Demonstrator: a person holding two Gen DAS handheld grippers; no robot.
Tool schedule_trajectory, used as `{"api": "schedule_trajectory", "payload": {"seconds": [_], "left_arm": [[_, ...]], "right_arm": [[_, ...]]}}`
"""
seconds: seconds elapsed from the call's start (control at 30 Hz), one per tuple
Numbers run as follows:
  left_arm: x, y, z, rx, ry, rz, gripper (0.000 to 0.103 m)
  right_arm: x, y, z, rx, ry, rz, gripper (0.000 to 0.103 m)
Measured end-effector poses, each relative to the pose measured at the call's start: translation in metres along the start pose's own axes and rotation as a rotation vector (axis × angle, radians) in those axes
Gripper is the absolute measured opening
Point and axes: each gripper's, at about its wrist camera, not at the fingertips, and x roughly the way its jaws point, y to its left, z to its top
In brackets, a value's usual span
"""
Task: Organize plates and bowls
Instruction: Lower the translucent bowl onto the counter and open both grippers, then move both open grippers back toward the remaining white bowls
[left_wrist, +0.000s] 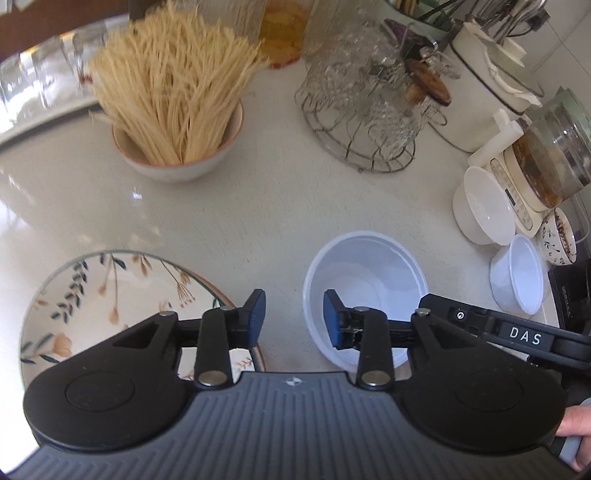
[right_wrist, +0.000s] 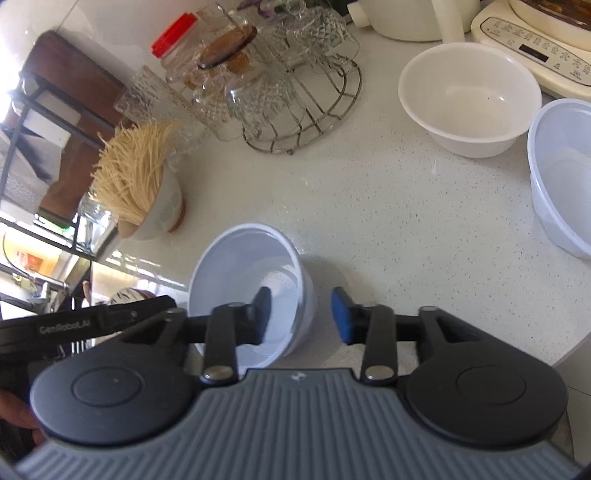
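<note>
A white plastic bowl (left_wrist: 369, 280) (right_wrist: 240, 273) stands on the pale counter (left_wrist: 258, 206). Both grippers straddle its rim from opposite sides. My left gripper (left_wrist: 294, 317) is open, its right pad inside the bowl and its left pad outside, over the counter. My right gripper (right_wrist: 301, 315) is open too, with its left pad inside the bowl and the wall loose between the pads. Neither pair of pads presses on the rim. A floral plate (left_wrist: 110, 295) lies just left of the left gripper.
Right of the bowl stand a white bowl (left_wrist: 484, 210) (right_wrist: 469, 99), a translucent plastic bowl (left_wrist: 521, 273) (right_wrist: 561, 173) and a small floral bowl (left_wrist: 557, 236). Behind are a noodle-filled bowl (left_wrist: 177, 147) (right_wrist: 147, 199), a wire rack of glasses (left_wrist: 362, 103) (right_wrist: 295, 92) and a cream appliance (right_wrist: 535, 48).
</note>
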Motion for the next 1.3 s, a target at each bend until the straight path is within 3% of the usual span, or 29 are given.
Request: {"api": "schedule_trajectory", "payload": {"seconds": [0.4, 0.73, 0.87, 1.3], "left_arm": [[-0.048, -0.03, 0.025, 0.106, -0.086, -0.012, 0.04], [-0.087, -0.057, 0.039, 0.193, -0.171, -0.044, 0.04], [-0.097, -0.067, 0.04, 0.23, -0.186, -0.022, 0.04], [-0.096, -0.102, 0.019, 0.313, -0.16, -0.06, 0.043]], "right_arm": [[-0.052, 0.029, 0.015, -0.125, -0.188, -0.011, 0.042], [-0.096, 0.045, 0.026, -0.153, -0.318, -0.052, 0.042], [-0.112, 0.052, 0.028, -0.147, -0.351, -0.051, 0.042], [-0.135, 0.043, 0.016, -0.154, -0.424, -0.086, 0.042]]}}
